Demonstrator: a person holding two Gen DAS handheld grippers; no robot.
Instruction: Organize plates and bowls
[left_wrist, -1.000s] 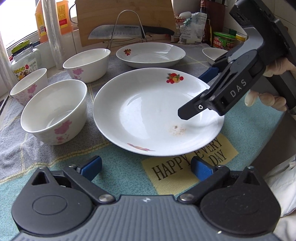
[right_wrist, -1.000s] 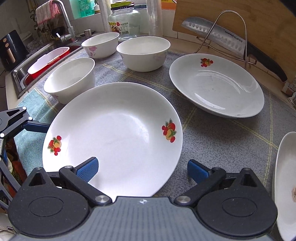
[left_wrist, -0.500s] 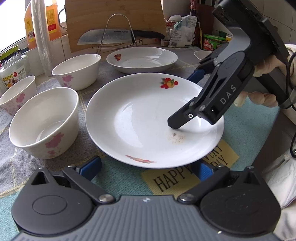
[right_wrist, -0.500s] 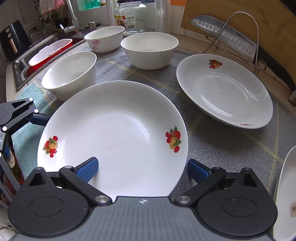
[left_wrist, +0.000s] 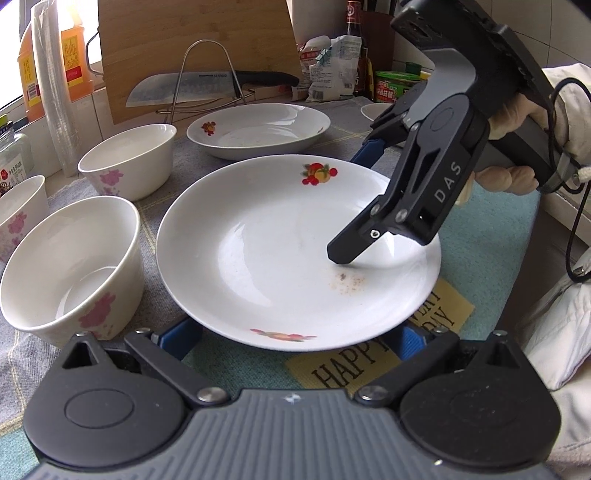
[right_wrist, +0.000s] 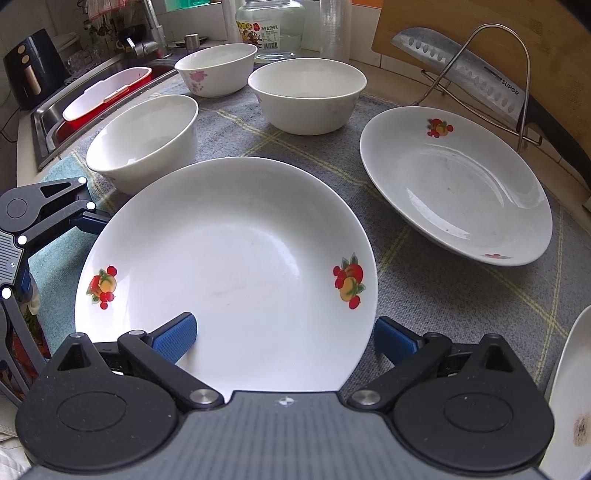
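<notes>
Starting at the left of the counter (right_wrist: 461, 295), three white bowls with pink flowers sit on the grey mat: the nearest bowl (right_wrist: 144, 142) just beside the big plate, another (right_wrist: 216, 68) near the sink (right_wrist: 48, 122), and a third (right_wrist: 308, 99) further along.

The left gripper (left_wrist: 291, 338) has its jaws spread wide, one blue pad at each side of the near rim of the fruit-patterned plate (left_wrist: 258, 243), apparently gripping nothing yet.

The right gripper (right_wrist: 286, 336) comes at the same plate from its far side, jaws released, one pad over the plate's inside and the other beyond the rim. From the left wrist view one black finger dips toward some brown specks on the plate.

Further right lies a second plate (right_wrist: 454, 184) in front of the knife rack (right_wrist: 480, 74), and a third plate's edge (right_wrist: 569, 387) shows at the far right.

I'd judge this the pick-up of the first plate for stacking. Next, one pair of jaws would need to clench on the rim, lift level, and carry it onto the second plate.
</notes>
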